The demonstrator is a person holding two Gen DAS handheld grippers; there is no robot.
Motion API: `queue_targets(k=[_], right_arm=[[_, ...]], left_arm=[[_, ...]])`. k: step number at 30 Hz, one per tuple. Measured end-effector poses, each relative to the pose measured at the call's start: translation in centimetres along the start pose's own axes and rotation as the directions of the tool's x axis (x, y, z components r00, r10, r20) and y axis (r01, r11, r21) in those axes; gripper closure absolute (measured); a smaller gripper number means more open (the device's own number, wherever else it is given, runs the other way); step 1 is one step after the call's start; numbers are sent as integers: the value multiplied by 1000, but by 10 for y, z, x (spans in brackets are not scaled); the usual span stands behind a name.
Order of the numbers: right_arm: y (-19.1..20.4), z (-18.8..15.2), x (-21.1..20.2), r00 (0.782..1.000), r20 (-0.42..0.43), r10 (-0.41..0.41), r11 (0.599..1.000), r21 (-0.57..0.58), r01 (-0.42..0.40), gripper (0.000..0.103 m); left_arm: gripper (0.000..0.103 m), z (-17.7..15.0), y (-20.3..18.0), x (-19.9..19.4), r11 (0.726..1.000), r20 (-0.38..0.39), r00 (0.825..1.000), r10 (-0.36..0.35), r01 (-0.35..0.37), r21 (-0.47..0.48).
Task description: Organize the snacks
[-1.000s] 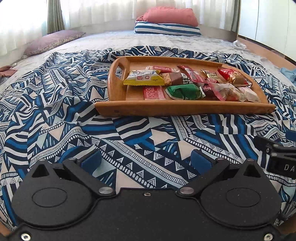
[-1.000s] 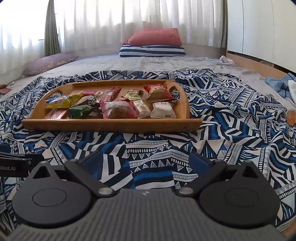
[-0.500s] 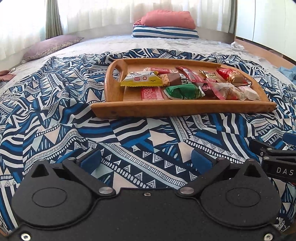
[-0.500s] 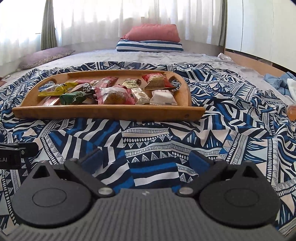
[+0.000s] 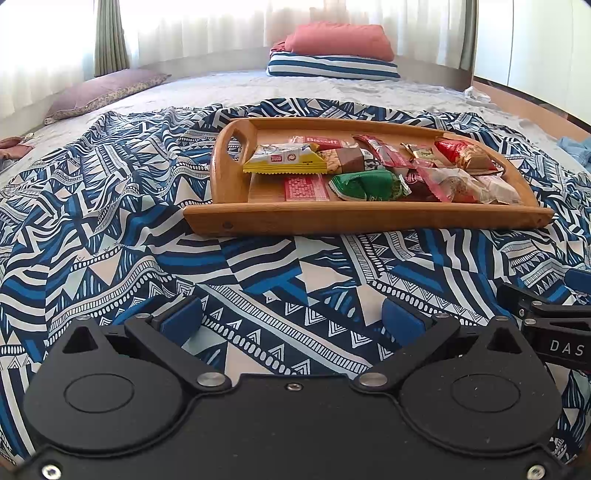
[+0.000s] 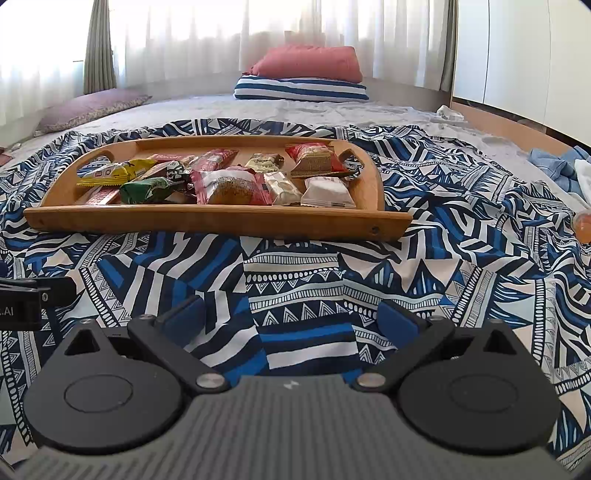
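Both grippers sit low over the bed, side by side and level, pointing forward at the wooden tray (image 5: 369, 218). The left gripper (image 5: 291, 317) has its blue fingers (image 5: 181, 319) spread wide with nothing between them, only the blue and white patterned blanket (image 5: 110, 221) showing in the gap. The right gripper (image 6: 291, 317) is spread just as wide and is also empty, its blue pads (image 6: 397, 319) hanging over the same blanket. Each one catches the edge of the other at the side of its view, so they are near each other but apart. The tray lies on the blanket well ahead of both, and neither gripper touches it. It holds a jumble of wrapped snacks: a yellow packet (image 5: 284, 160) by the left handle, a green packet (image 5: 369, 184) near the front rim, a flat red wafer pack (image 5: 306, 188) beside that, a red Biscoff packet (image 5: 321, 141) further back, and a white packet (image 6: 327, 192) at the right end. Past the tray, a pink pillow (image 6: 310, 62) rests on a striped pillow (image 6: 301, 90) under the curtains (image 6: 258, 33).
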State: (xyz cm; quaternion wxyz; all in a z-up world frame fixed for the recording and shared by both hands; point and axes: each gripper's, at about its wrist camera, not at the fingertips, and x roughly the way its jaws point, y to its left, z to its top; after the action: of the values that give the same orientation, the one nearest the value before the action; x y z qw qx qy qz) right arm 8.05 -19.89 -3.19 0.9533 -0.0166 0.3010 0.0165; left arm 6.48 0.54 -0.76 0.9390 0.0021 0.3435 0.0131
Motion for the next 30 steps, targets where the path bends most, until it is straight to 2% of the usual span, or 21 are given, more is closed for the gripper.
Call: queue_targets(k=[30], right_arm=[[0,0,0,1000,-3,3,1000,-1,-3,0]], left_arm=[[0,2,0,4,1000,-18,1000,0,-1,-8]])
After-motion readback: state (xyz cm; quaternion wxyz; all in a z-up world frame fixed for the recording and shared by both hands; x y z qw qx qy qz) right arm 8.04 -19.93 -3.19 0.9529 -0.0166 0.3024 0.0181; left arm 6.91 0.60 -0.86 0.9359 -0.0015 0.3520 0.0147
